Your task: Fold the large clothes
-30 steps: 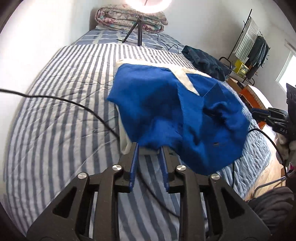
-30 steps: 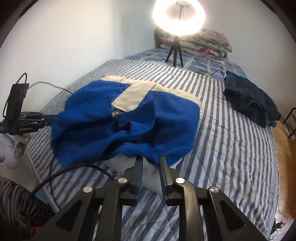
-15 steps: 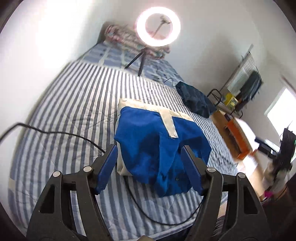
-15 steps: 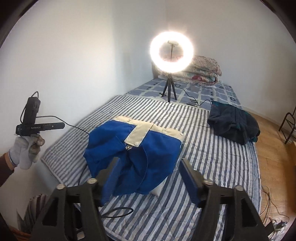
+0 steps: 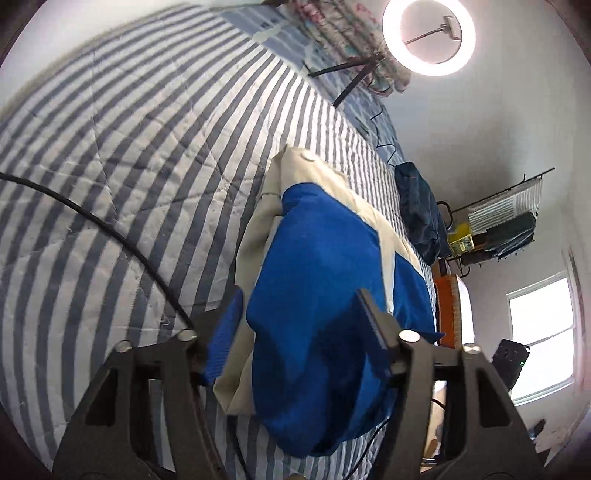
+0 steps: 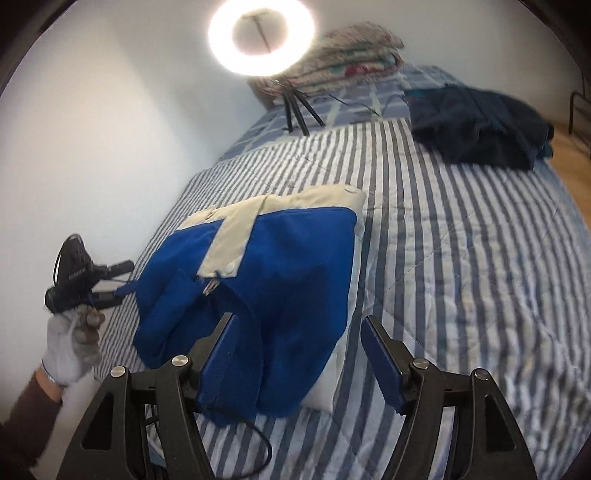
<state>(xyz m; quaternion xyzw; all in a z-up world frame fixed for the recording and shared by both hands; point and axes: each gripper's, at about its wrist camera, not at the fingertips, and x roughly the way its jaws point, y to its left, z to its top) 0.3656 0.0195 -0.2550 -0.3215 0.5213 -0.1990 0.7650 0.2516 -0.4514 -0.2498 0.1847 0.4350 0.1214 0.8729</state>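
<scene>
Now both grippers have released the blue jacket onto the bed: right gripper spread, left gripper closing on nothing; fold placed.

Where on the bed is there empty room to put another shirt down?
Bare quilt lies between the blue jacket and the dark clothes, and on the jacket's wall side. It's crowded by the ring light and pillows.

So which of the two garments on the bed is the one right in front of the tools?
The bright blue jacket with cream trim, lying just beyond both tools. The dark navy garment sits crumpled far up the striped bed, near the ring light.
</scene>
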